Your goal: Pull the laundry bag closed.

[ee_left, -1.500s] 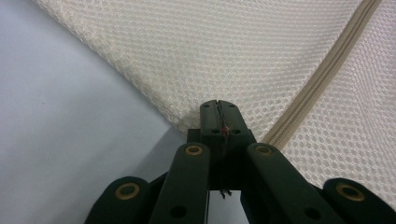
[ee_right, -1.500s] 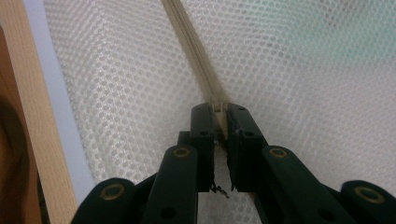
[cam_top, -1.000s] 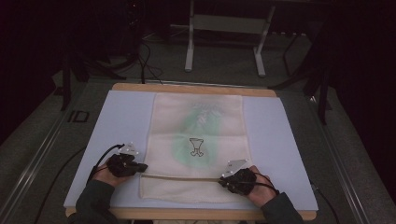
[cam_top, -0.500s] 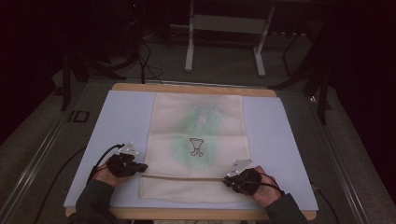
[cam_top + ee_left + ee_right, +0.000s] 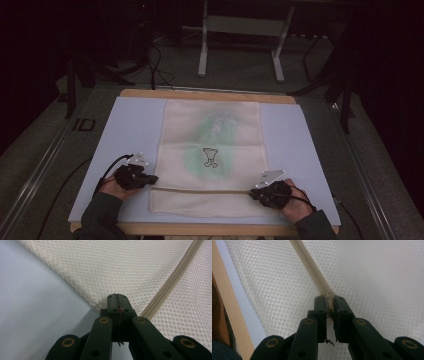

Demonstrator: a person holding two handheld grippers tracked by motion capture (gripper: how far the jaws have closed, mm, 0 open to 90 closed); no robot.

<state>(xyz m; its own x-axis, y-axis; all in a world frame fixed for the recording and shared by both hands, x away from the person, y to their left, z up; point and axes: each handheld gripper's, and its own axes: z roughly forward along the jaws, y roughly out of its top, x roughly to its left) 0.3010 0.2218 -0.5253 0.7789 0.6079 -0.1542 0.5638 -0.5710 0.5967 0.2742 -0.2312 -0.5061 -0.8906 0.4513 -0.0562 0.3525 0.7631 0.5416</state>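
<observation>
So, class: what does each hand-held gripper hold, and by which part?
Left hand-held gripper pinches the mesh laundry bag at its left edge; the right one clamps the bag's zipper.

A wooden table (image 5: 207,94) carries the work, its pale timber edge showing along the far side and the near side. A light blue mat (image 5: 125,135) lies flat on it and covers nearly the whole top. Centred on the mat lies a cream mesh laundry bag (image 5: 212,150), flat, with a green garment showing through it and a zip line (image 5: 200,190) running across near the mat's near edge.
</observation>
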